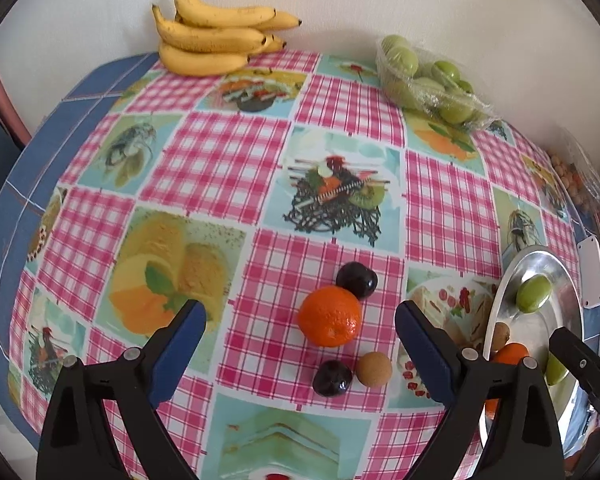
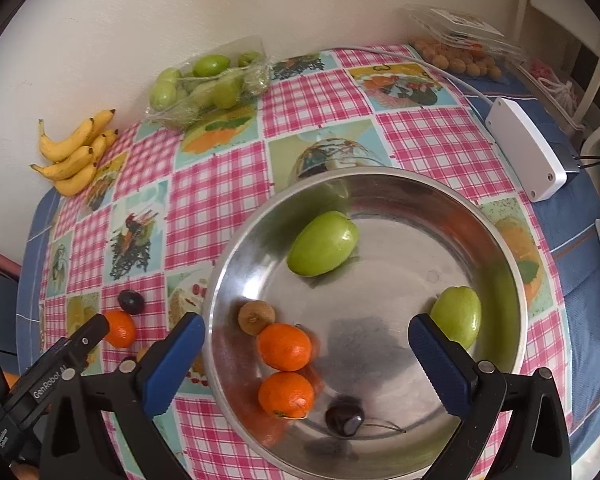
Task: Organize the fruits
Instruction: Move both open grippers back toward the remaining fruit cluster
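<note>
In the left wrist view my left gripper [image 1: 300, 336] is open and empty above loose fruit on the checked cloth: an orange [image 1: 329, 315], a dark plum [image 1: 357, 280] behind it, another dark plum [image 1: 332, 377] and a small tan fruit [image 1: 373, 369] in front. In the right wrist view my right gripper [image 2: 306, 354] is open and empty over the steel bowl [image 2: 380, 178]. The bowl holds two green fruits [image 2: 323, 243] [image 2: 458, 316], two oranges [image 2: 285, 346] [image 2: 286, 395], a brown fruit [image 2: 256, 317] and a dark cherry [image 2: 344, 420].
A bunch of bananas [image 1: 216, 36] and a wrapped tray of green fruits [image 1: 428, 80] lie at the table's far edge by the wall. A white box [image 2: 526, 154] with a cable and a bag of small tan fruits [image 2: 456, 58] sit at the right.
</note>
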`<state>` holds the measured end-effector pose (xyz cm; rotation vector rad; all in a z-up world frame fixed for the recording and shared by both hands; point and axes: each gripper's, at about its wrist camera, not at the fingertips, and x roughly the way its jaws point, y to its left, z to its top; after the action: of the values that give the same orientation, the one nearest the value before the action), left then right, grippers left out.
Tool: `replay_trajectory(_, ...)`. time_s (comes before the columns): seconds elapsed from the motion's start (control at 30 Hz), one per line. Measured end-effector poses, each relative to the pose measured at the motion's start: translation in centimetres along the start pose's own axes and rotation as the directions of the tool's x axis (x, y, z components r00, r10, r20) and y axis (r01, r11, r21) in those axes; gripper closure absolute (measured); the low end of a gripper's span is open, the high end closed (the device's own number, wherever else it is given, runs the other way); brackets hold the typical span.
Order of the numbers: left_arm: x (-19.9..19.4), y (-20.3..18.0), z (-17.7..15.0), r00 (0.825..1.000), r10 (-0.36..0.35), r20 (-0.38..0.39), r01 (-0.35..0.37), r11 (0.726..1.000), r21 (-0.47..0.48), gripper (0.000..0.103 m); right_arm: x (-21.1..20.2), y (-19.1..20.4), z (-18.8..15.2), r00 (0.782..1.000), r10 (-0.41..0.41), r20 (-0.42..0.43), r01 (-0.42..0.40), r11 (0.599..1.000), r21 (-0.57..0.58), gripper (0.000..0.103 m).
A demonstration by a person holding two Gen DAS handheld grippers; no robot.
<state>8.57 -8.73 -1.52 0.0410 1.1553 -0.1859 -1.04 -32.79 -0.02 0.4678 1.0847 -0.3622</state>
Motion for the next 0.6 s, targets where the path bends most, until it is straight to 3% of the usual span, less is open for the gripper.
replay_trajectory(0.23,-1.2,1.4,0.2,0.998,-0.039,0.046,0.041,0.999,-0.026,0.007,-0.6,2.2,-0.4,0.998,0.056,0.017,-0.055,0.998,-0.035,0.000)
replay_trajectory(0.43,-1.8,3.7,0.2,0.998,0.012,0.061,-0.009,0.999,-0.043,0.007,-0.6,5.1,-1.2,0.997,0.072,0.009,-0.071,0.993,-0.099,0.000)
replay_trajectory(0.6,-1.5,7.3,0.4,0.999,0.001,0.035,0.003,0.993,-0.121,0.007,-0.1,8.0,-2.1,0.997,0.079,-0.017,-0.081,0.985,-0.153,0.000)
